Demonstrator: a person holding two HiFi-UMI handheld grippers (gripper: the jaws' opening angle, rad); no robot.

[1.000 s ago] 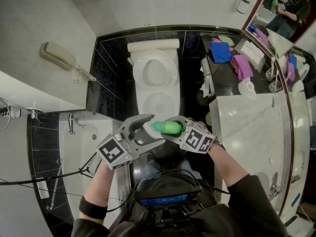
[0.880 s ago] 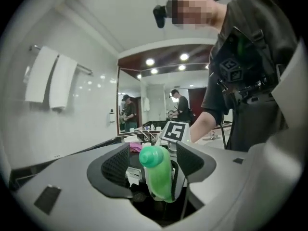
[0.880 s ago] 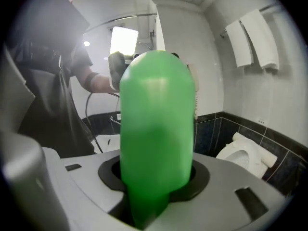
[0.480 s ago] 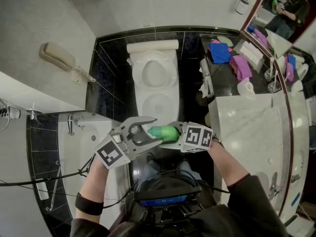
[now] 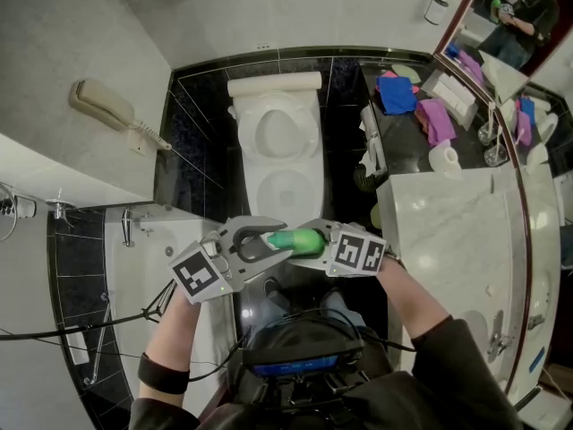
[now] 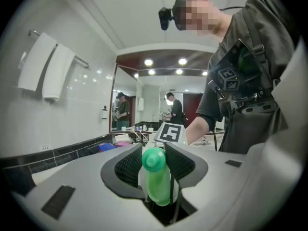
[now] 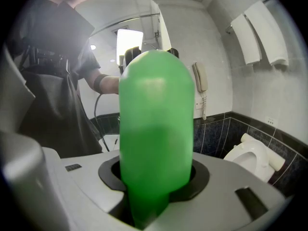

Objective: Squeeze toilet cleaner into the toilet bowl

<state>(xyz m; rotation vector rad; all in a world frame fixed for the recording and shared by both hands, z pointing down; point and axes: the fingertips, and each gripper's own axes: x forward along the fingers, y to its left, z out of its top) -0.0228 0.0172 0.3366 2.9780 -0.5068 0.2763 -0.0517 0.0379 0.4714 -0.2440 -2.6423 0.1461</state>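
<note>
Left tool jaws closed in since a second ago and pinched cap of green bottle. Right tool clamped its body, well short of toilet bowl. Risk: uncapping while squeezed could squirt cleaner onto floor.

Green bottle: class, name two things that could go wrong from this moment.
1. The left gripper has just been closing its jaws on the cap, now between them; a poor bite may slip when opening it.
2. The right gripper clamps the bottle short of the toilet; once opened, its squeeze might spill cleaner on the floor.
</note>
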